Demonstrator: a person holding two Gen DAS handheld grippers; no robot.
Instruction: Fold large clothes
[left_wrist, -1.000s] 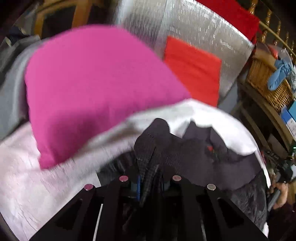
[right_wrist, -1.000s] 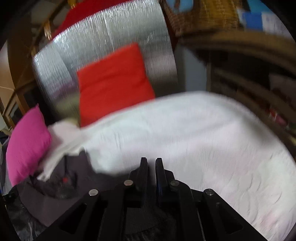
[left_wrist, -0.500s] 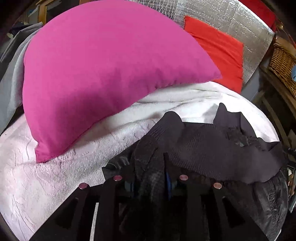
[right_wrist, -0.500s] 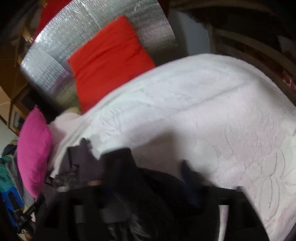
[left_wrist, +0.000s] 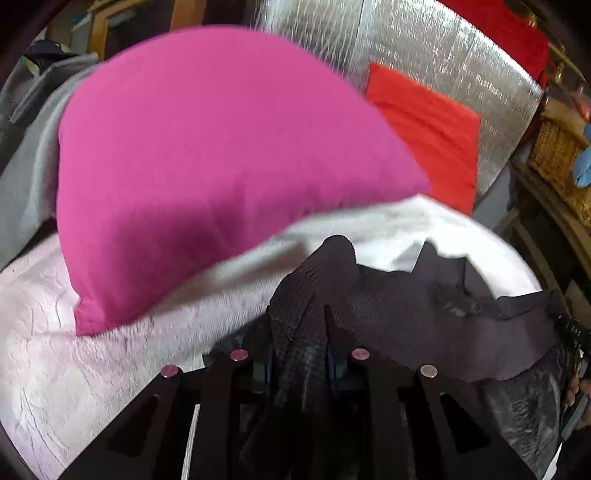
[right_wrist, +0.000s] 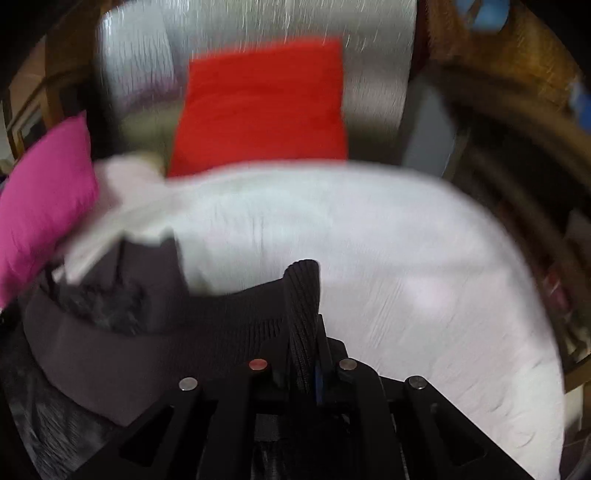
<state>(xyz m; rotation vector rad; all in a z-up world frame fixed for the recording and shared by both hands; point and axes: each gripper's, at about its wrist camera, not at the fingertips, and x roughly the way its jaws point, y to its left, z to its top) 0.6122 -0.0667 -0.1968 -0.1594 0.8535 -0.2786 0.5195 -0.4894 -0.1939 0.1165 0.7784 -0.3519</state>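
A dark knit garment (left_wrist: 388, 310) lies bunched on a white bedspread (right_wrist: 406, 258) beside a pink pillow (left_wrist: 207, 166). The left gripper (left_wrist: 299, 332) and right gripper (right_wrist: 303, 332) each pinch a ribbed edge. No fold appears made yet.

1. In the left wrist view, the garment (left_wrist: 406, 314) lies on the bedspread (left_wrist: 74, 350) in the lower middle and lower right, a bunched part of it between the left gripper (left_wrist: 299, 332) fingers.
2. The large pillow (left_wrist: 207, 158) rests on the bedspread, upper left, behind the garment.
3. The smaller cushion (left_wrist: 432, 129) leans against the foil panel (left_wrist: 424, 48), upper right.
4. A wicker basket (left_wrist: 557, 158) sits at the far right edge.
5. In the right wrist view, the garment (right_wrist: 166, 332) spreads lower left; a fold of it rises between the right gripper (right_wrist: 303, 332) fingers at bottom centre.
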